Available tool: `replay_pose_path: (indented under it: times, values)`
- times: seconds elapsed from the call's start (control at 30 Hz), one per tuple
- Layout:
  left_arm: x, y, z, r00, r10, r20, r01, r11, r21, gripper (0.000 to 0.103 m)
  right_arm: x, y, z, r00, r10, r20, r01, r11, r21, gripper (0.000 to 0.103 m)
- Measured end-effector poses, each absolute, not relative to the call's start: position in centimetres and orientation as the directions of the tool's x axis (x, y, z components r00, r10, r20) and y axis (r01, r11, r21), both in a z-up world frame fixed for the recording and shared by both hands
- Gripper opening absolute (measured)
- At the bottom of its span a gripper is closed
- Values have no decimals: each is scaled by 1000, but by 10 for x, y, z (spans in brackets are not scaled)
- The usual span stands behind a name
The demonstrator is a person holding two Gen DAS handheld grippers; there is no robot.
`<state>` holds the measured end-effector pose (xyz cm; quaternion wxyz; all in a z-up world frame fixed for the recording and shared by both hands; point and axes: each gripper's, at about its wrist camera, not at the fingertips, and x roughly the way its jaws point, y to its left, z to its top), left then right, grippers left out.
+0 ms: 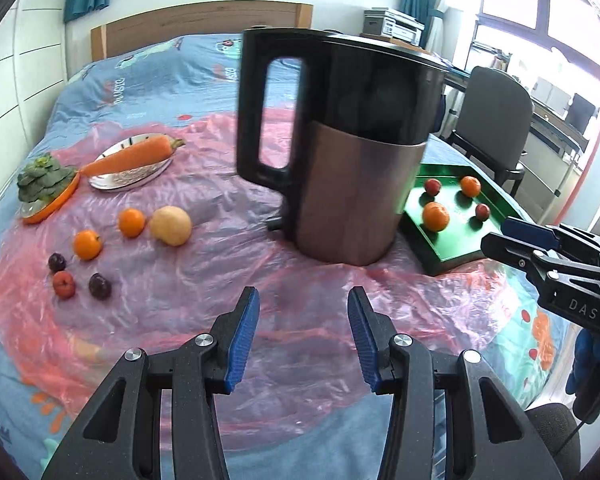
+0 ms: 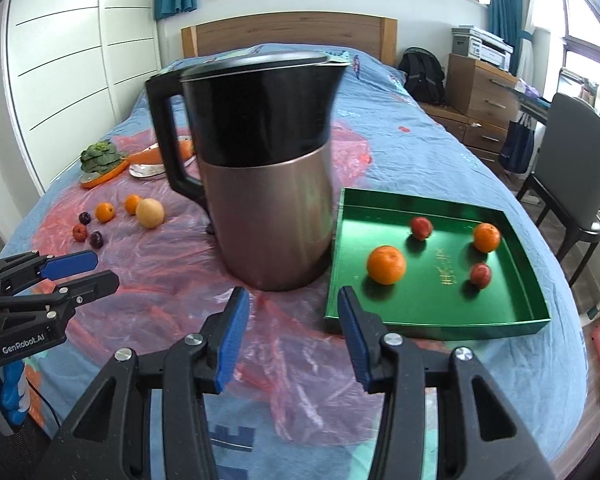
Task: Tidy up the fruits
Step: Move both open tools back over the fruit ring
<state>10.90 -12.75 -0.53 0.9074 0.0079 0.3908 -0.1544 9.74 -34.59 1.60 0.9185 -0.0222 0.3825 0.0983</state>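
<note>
A green tray on the bed holds two oranges and two small red fruits. Left of the kettle, loose fruit lies on pink plastic sheet: two oranges, a yellow round fruit, two dark plums and a red one. My left gripper hovers open over the sheet in front of the kettle, with nothing between its pads. My right gripper is open and empty too, near the tray's front left corner. Each gripper shows at the edge of the other's view.
A tall black and metal kettle stands in the middle between the loose fruit and the tray. At the far left a carrot lies on a silver plate and leafy greens sit on an orange plate. A chair stands right of the bed.
</note>
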Motion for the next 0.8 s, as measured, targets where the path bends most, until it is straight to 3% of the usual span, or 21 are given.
replay_pose_path:
  times: [0.4,0.8]
  values:
    - [146,24,-40,682,-40,-730,-23,997,-75,40,134,-190,-23,545,409,-732,-493,862,115,55]
    - [181,104,-76,663,27,-748,-181,975,-125,40,183,-78,-61,410,486,-772,-665,738,112,55]
